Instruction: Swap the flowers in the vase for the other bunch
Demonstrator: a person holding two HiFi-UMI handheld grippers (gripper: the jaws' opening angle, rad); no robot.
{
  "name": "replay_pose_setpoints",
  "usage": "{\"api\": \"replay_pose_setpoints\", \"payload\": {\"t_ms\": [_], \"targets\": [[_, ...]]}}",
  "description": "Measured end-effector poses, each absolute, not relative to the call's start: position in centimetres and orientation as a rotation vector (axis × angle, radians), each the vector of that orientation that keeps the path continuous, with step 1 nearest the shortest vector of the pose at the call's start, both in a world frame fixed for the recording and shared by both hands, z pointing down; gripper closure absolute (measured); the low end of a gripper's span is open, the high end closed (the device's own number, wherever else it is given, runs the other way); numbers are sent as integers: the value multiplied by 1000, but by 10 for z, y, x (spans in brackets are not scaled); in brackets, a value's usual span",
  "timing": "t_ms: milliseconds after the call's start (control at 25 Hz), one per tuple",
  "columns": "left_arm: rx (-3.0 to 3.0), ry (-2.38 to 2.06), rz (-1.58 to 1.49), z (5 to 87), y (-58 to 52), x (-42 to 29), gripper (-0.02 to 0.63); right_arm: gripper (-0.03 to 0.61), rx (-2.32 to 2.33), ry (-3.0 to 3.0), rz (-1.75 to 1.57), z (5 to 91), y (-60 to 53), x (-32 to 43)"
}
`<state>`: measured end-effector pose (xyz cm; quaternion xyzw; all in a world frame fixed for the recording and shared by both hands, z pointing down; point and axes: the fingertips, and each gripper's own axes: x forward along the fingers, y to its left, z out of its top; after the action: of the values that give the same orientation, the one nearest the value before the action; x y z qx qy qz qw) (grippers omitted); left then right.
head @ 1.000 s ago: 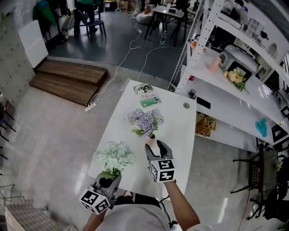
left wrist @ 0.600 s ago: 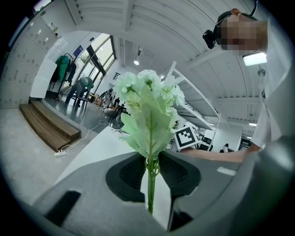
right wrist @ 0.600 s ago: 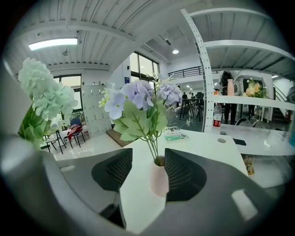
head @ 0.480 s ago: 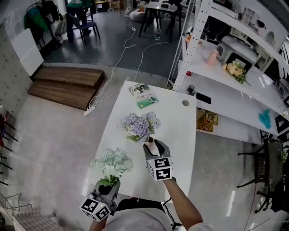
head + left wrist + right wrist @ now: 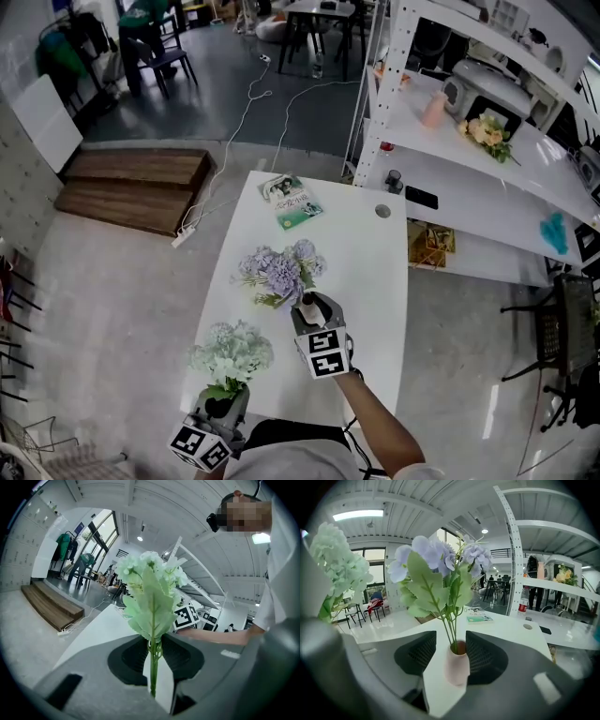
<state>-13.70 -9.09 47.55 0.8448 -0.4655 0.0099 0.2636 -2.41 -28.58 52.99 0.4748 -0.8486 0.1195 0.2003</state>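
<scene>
So, right gripper: jaws apart, straddling the small pale-pink vase. One jaw looks to touch the vase wall and a sliver of tabletop shows at the other. Not clamped, as far as I can read.
Why there: my guess is it's bracing the vase so it doesn't tip or lift when the stems come out.
Left gripper: closed on the green stem of the pale-green flower bunch, gripped low, flower heads up.
Why there: the replacement bunch sits upright at the near table edge, well apart from the vase. It's out of the way and looks ready to drop in.
Vase: upright on the white table, about mid-table, between the right gripper's jaws. It's short and smooth with a narrow neck and a matte finish.
Lilac flower bunch: in the vase. Several thin green stems crowd the neck, with broad toothed leaves and rounded clusters of small lilac-blue petals on top. The heads spread far wider than the vase, so it reads as top-heavy.
Pale-green bunch, look: dense mint-white clusters over one big serrated leaf on a single thin stem. Probably artificial and light.
Task state: swap not done. The old bunch is in the vase and the new one is in the left gripper.
Risk: the left gripper is full and the right one is down at the vase, so nothing is free for the lilac stems. A narrow neck packed with stems could drag the vase up with them.
Green-covered booklet: flat at the far end of the table, well apart from the work.
</scene>
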Motion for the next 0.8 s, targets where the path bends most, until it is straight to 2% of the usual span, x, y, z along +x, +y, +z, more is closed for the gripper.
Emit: {"api": "replay_pose_setpoints", "payload": {"t_ms": [800], "targets": [[2259,-1298,37,481,-101,-141,535,453,1304,-2319,245,542,-303,-27]]}}
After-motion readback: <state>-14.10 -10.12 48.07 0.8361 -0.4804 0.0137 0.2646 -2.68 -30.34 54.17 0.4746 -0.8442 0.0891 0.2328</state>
